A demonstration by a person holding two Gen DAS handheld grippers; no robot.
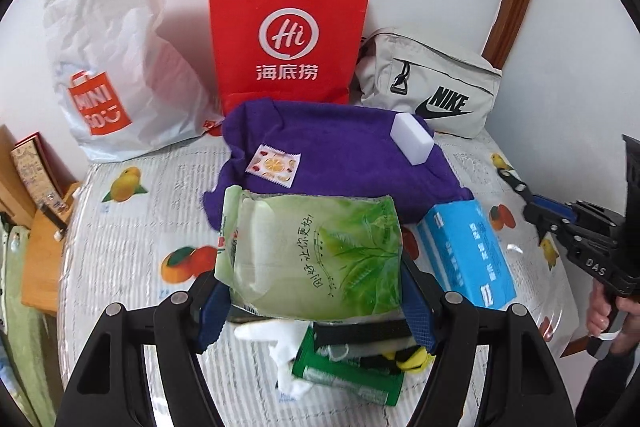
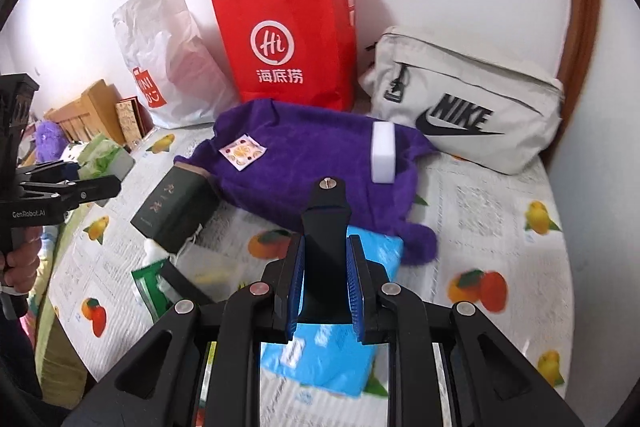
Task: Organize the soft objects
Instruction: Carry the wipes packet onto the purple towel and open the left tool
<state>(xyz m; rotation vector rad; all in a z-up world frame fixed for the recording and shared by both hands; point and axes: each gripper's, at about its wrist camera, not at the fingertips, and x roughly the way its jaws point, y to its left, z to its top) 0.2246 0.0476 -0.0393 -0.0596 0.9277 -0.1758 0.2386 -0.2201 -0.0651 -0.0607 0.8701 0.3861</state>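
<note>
My left gripper (image 1: 316, 303) is shut on a green tissue pack (image 1: 316, 259) and holds it above the table. It also shows in the right wrist view (image 2: 104, 157). My right gripper (image 2: 325, 267) is shut on a black phone-stand-like object (image 2: 326, 215), above a blue tissue pack (image 2: 332, 351), which also shows in the left wrist view (image 1: 466, 251). A purple towel (image 2: 312, 171) lies mid-table with a white sponge (image 2: 383, 151) and a small fruit-print sachet (image 2: 243, 151) on it.
A red paper bag (image 2: 288, 39), a white Miniso plastic bag (image 2: 168, 67) and a grey Nike pouch (image 2: 472, 99) stand along the back wall. A dark green box (image 2: 176, 207) and a green packet (image 1: 344, 375) lie on the fruit-print tablecloth (image 2: 500, 235). Wooden furniture (image 2: 88, 115) is at left.
</note>
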